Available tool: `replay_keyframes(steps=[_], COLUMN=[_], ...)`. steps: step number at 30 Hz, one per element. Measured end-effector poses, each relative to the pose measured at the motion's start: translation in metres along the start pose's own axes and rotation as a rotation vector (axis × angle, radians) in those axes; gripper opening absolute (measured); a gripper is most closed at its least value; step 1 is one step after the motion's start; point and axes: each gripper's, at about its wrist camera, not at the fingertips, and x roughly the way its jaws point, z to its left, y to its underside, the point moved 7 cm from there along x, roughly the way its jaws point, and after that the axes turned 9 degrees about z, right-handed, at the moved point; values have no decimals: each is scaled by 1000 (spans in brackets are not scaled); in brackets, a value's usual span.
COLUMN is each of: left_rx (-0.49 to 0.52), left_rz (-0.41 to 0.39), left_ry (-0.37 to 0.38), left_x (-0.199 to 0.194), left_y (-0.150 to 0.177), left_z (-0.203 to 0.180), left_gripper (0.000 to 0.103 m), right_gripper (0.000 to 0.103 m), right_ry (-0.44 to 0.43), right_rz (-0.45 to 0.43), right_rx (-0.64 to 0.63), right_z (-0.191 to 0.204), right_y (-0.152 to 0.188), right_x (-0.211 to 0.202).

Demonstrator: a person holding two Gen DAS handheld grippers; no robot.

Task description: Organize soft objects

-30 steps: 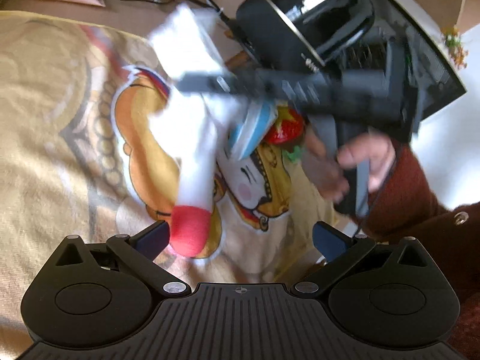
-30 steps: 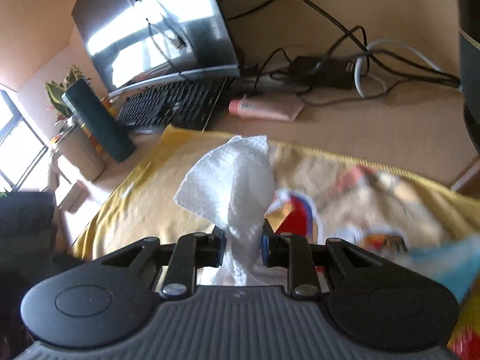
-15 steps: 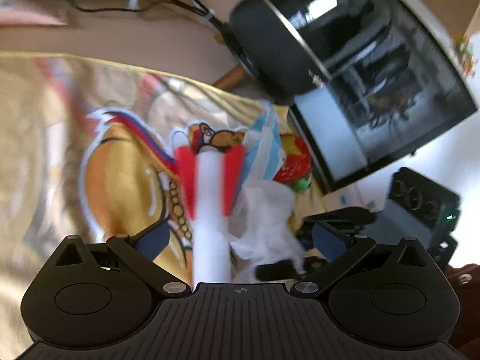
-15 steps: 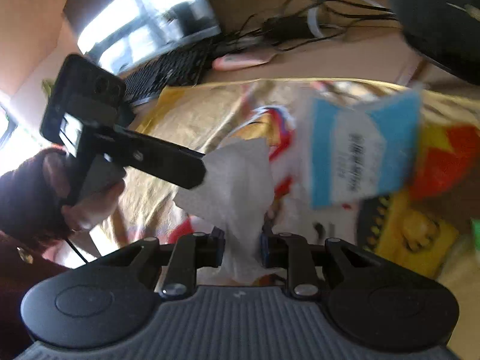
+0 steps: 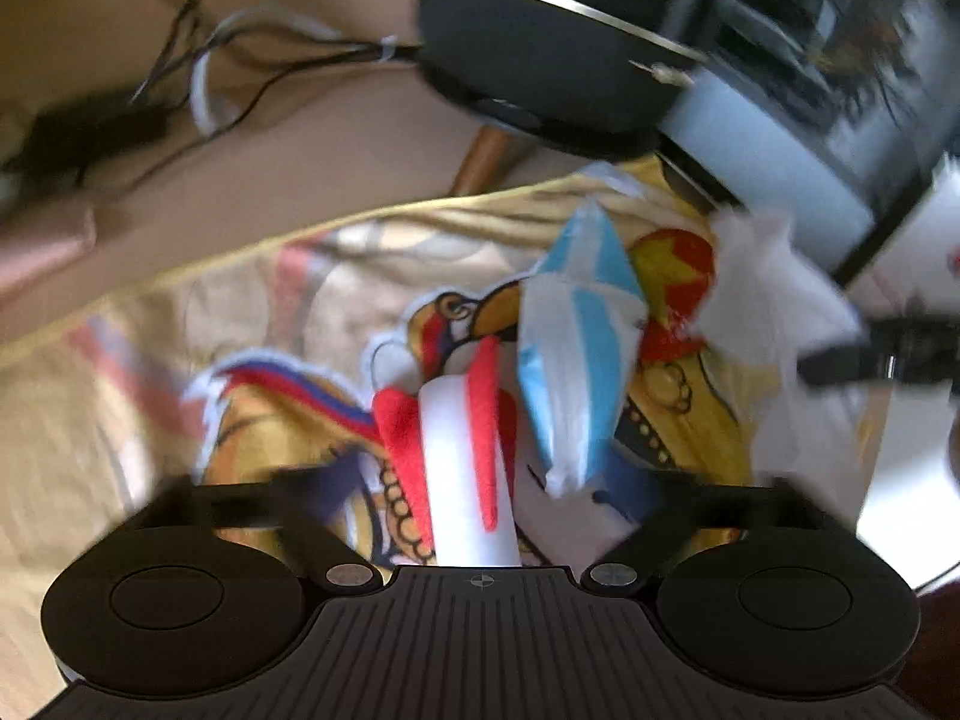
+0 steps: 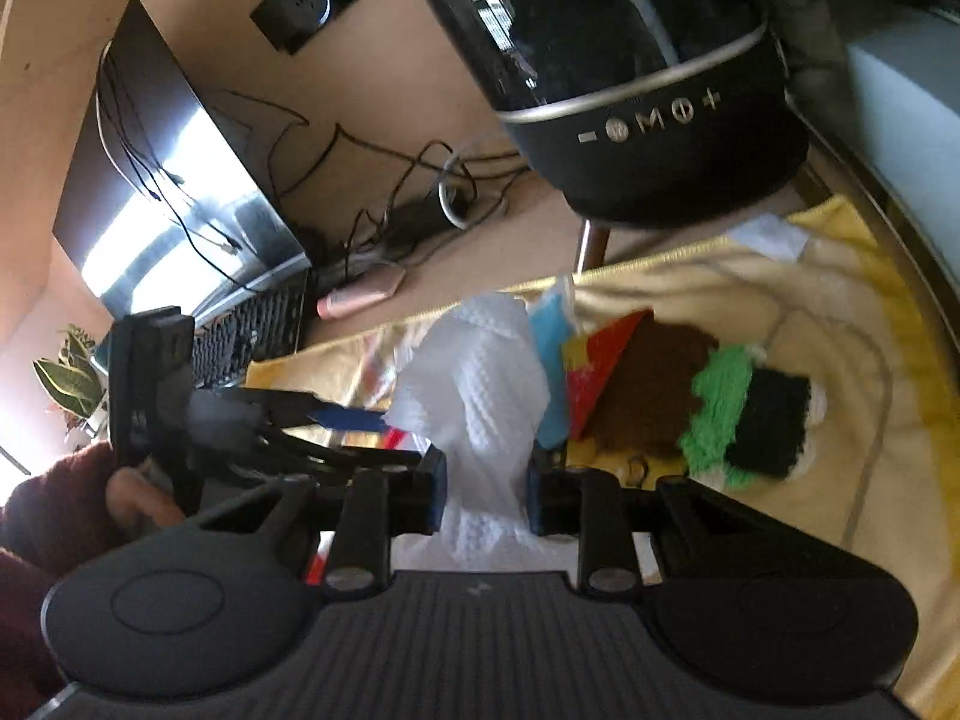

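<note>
Right wrist: paper towel (image 6: 480, 414) between right tongs (image 6: 483, 495)

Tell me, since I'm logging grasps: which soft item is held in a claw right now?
The crumpled white paper towel, pinched in the right claw. The white-and-red sock and the blue-and-white tissue pack lie ungripped on the yellow printed blanket.

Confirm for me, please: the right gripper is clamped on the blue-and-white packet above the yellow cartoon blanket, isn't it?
Not quite: the right gripper is clamped on the white paper towel, as the right wrist view shows; the blue-and-white packet lies free on the yellow cartoon blanket.
</note>
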Motion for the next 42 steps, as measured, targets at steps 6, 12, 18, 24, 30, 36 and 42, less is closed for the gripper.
replay_keyframes(steps=[6, 12, 18, 24, 30, 36, 42], left_rx=[-4, -136, 11, 101, 52, -75, -350], left_rz=[-4, -166, -341, -398, -395, -384, -380], left_ry=[6, -83, -355, -438, -426, -404, -309], left_x=[2, -50, -87, -93, -99, -96, -99], left_y=[-2, 23, 53, 66, 67, 60, 52], left_z=[10, 40, 17, -13, -3, 32, 98], left_gripper=[42, 33, 35, 35, 37, 46, 53], right_gripper=[29, 29, 29, 29, 29, 30, 30], right_ry=[-30, -75, -118, -271, -198, -72, -105], right_rz=[8, 0, 44, 122, 209, 145, 198], right_rx=[-95, -184, -274, -303, -306, -274, -367], right_z=[29, 57, 96, 144, 135, 104, 119], right_y=[-21, -46, -71, -91, -88, -94, -58], right_x=[13, 22, 60, 108, 143, 127, 119])
